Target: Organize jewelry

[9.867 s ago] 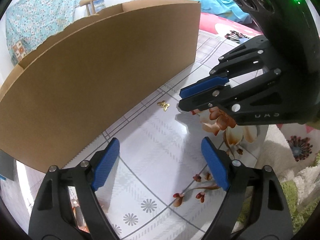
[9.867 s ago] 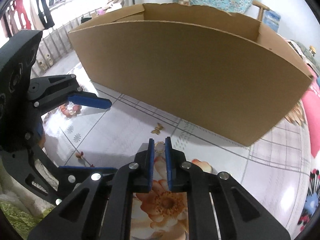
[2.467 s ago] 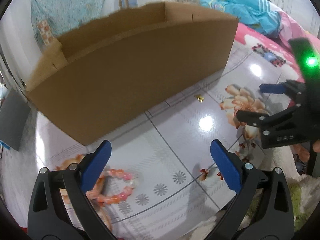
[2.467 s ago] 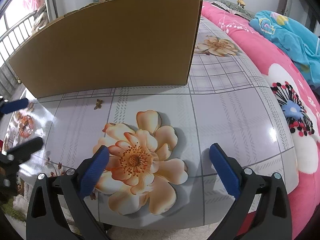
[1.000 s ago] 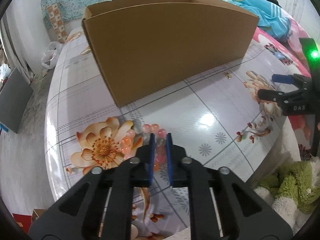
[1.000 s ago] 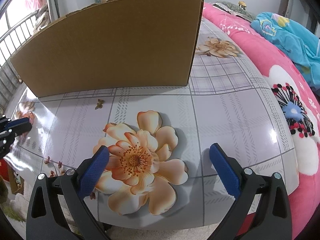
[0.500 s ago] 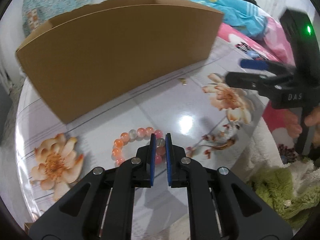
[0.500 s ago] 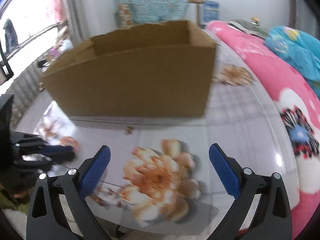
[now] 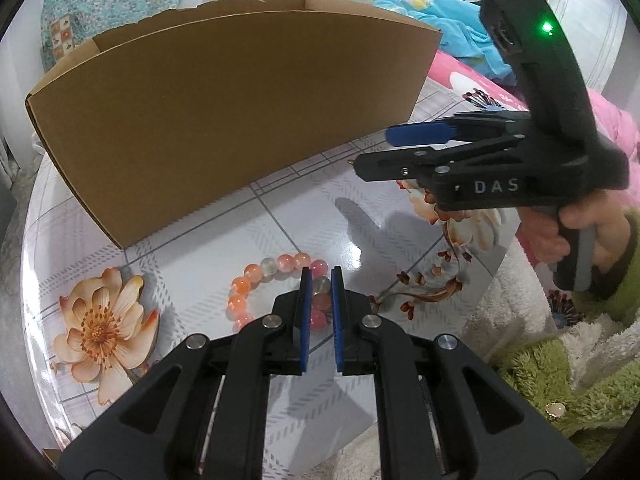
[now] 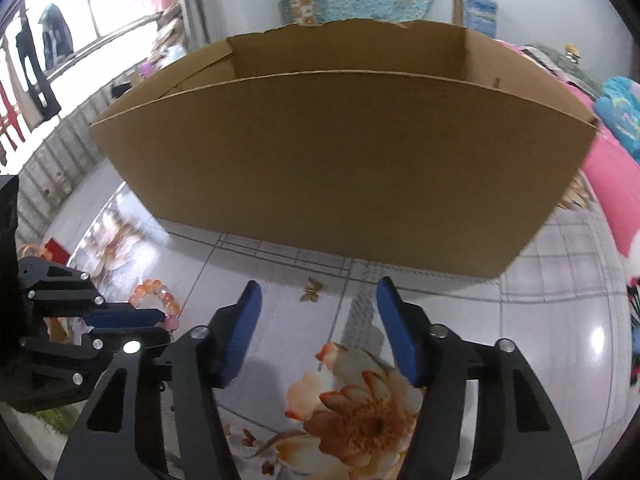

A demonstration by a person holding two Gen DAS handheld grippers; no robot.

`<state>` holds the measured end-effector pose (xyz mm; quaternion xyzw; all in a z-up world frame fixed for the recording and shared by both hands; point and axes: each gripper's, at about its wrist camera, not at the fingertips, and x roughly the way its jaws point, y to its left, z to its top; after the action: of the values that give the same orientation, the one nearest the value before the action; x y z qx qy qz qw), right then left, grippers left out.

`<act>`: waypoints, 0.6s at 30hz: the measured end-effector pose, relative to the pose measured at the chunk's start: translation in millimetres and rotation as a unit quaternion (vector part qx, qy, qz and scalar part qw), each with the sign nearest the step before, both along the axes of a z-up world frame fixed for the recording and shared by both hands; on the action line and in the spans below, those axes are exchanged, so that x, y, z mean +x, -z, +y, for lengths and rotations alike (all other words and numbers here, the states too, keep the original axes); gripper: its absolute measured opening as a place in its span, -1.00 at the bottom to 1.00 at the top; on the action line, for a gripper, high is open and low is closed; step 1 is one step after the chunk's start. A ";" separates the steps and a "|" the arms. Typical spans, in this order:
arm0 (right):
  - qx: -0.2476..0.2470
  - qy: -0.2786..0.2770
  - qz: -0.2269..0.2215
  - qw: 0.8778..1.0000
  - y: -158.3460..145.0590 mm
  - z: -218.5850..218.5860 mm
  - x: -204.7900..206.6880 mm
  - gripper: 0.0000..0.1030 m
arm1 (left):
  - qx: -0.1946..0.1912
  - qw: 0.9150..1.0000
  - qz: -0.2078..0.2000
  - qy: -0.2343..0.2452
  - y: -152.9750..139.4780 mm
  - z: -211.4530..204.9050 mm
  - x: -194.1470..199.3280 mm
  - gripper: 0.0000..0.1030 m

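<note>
My left gripper (image 9: 319,276) is shut on an orange and pink bead bracelet (image 9: 256,276), whose loop hangs out to the left of the pads over the table. It also shows in the right wrist view (image 10: 154,294). My right gripper (image 10: 318,312) is open and empty, low over the table, with a small gold butterfly piece (image 10: 311,289) lying just ahead between its fingers. In the left wrist view the right gripper (image 9: 376,152) is at the right, near the box corner. A big open cardboard box (image 9: 224,120) stands behind both.
The table (image 9: 280,224) has a glossy white cloth with printed orange flowers. A green and white fluffy cloth (image 9: 560,368) lies off its right edge. A pink bed with a blue cover (image 9: 460,40) is beyond the box.
My right gripper has swung left and down toward the butterfly piece and its jaws have narrowed. My left gripper stays shut on the bracelet and has moved closer to the box.
</note>
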<state>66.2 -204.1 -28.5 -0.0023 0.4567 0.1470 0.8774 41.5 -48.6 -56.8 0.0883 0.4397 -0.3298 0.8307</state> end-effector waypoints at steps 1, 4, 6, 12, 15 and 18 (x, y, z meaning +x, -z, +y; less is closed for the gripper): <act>0.000 -0.008 0.001 1.000 0.3 0.7 2.0 0.01 | -0.001 1.000 0.001 0.001 0.0 0.5 0.3 -0.84; -0.011 -0.021 0.004 1.000 2.2 5.1 7.6 -0.17 | -0.004 1.000 0.004 0.001 -0.5 2.7 1.5 -0.84; -0.025 -0.032 0.004 0.999 3.6 9.3 9.1 -0.31 | -0.006 1.000 0.005 0.002 0.0 1.6 2.4 -0.84; -0.052 -0.058 0.003 0.997 8.3 21.5 9.0 -0.75 | -0.011 1.000 0.009 0.003 -0.2 4.8 4.8 -0.84; -0.047 -0.057 0.009 0.997 8.9 21.6 7.2 -0.84 | -0.011 1.000 0.008 0.002 -0.4 5.2 5.3 -0.84; -0.037 -0.054 0.014 0.998 9.4 19.2 2.7 -0.85 | -0.010 1.000 0.006 0.001 -1.6 6.8 4.8 -0.84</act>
<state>68.9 -184.9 -38.0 -0.0574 0.4731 0.1769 0.8612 46.4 -41.8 -55.3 0.0779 0.4415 -0.3357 0.8284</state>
